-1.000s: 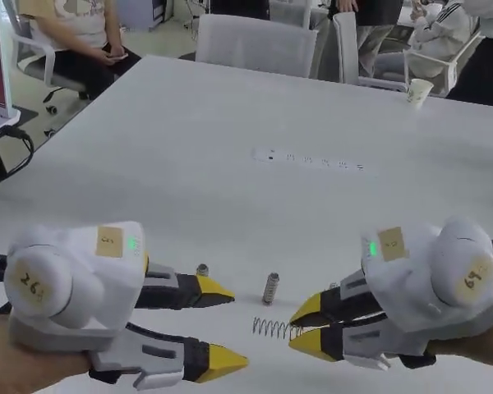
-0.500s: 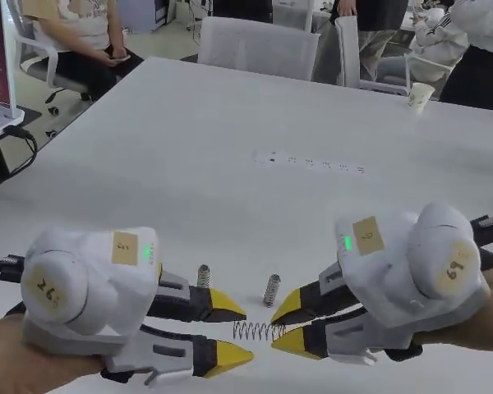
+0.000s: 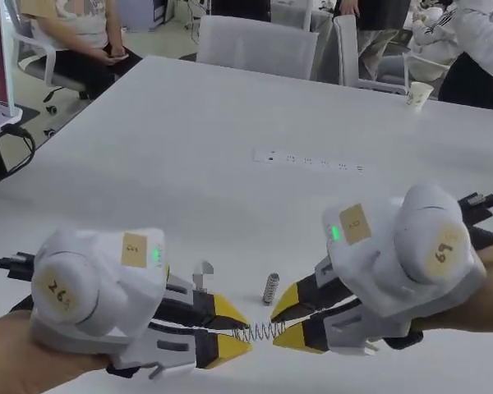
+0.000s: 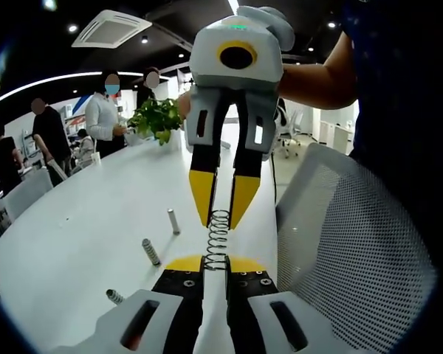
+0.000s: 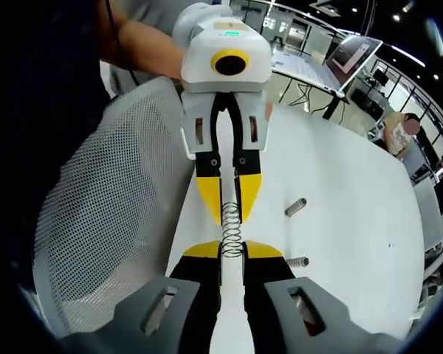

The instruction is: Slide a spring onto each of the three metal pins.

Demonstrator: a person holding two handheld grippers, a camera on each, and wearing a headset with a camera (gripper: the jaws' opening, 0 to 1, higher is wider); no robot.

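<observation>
Thin coiled steel wire spring (image 3: 259,332) sits just above the white table (image 3: 230,164), its long axis running sideways between my tips. My left gripper (image 3: 240,330) pinches one end and my right gripper (image 3: 277,327) pinches the other. The bare upright metal pin (image 4: 174,220) stands just beyond, probably nearer the left gripper. The spring needs tipping upright.

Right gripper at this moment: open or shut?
Shut on the spring: in the right gripper view the right gripper has its yellow tips pressed together over the spring's near end.
</observation>
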